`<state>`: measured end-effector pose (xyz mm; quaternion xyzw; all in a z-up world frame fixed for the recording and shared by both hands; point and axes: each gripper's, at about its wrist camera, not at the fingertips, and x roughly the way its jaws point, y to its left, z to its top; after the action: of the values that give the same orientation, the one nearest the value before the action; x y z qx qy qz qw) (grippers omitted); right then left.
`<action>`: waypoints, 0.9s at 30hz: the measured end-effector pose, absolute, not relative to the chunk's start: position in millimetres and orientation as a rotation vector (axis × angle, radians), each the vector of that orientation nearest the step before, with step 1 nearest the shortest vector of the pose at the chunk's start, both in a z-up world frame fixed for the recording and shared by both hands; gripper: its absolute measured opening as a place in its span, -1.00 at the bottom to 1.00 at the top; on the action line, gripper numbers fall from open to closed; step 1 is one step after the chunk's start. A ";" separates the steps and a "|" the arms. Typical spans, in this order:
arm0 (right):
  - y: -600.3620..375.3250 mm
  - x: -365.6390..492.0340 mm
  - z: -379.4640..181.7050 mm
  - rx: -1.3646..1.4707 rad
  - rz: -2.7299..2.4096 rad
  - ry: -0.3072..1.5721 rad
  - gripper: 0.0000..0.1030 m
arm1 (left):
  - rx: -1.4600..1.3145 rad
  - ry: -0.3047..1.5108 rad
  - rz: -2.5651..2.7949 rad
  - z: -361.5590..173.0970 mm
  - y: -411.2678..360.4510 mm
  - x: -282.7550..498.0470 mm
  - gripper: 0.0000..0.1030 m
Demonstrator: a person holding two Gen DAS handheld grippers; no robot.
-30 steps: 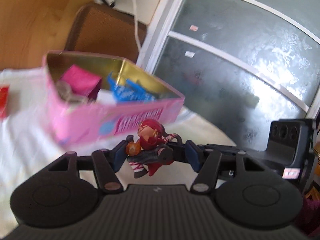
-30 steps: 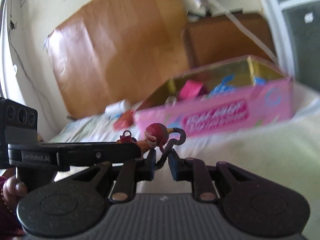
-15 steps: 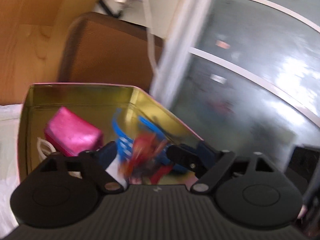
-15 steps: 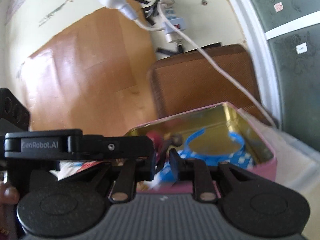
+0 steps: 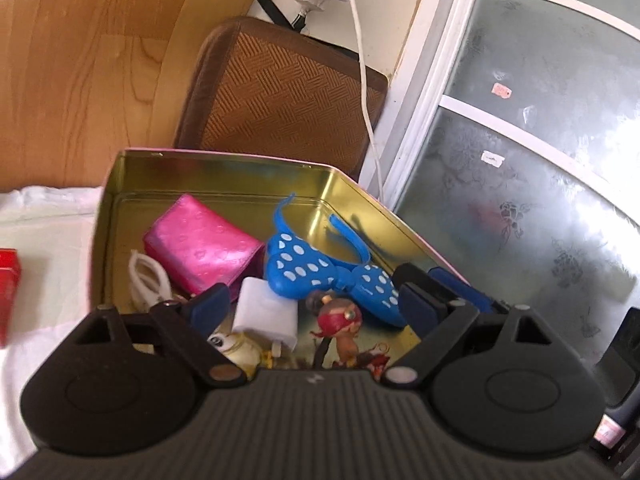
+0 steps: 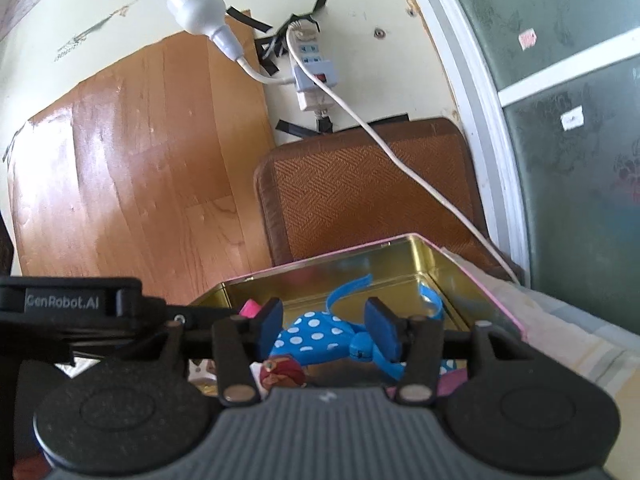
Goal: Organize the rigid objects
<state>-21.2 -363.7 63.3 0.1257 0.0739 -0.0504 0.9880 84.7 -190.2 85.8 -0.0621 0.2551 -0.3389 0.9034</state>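
Release step, by the look of it: figurine (image 5: 340, 320) lying inside the pink tin (image 5: 224, 164), near its front, beside the white plug (image 5: 266, 314) and the blue dotted headband (image 5: 320, 268) — free of both tools. Left tongs (image 5: 308, 300) spread wide, empty. Right tongs (image 6: 324, 320) partway apart and opening, nothing gripped. Best to draw both straight up and back, clear of the tin's rim and the headband — no nudging the contents

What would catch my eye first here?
The open pink tin with its shiny gold inside, straight ahead on the white cloth. In it lie a blue headband with a white-dotted bow, a glossy pink purse at its left, and a small red-haired figurine nearest the camera.
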 end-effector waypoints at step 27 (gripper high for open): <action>-248.4 -75.2 55.9 0.241 -0.007 0.273 -0.04 | -0.081 0.480 -0.348 60.6 -43.2 32.9 0.87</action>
<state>-75.2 -248.4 55.9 0.1198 0.1358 -0.0034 0.9835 32.9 -43.2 60.6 -0.0400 0.2367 -0.1712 0.9556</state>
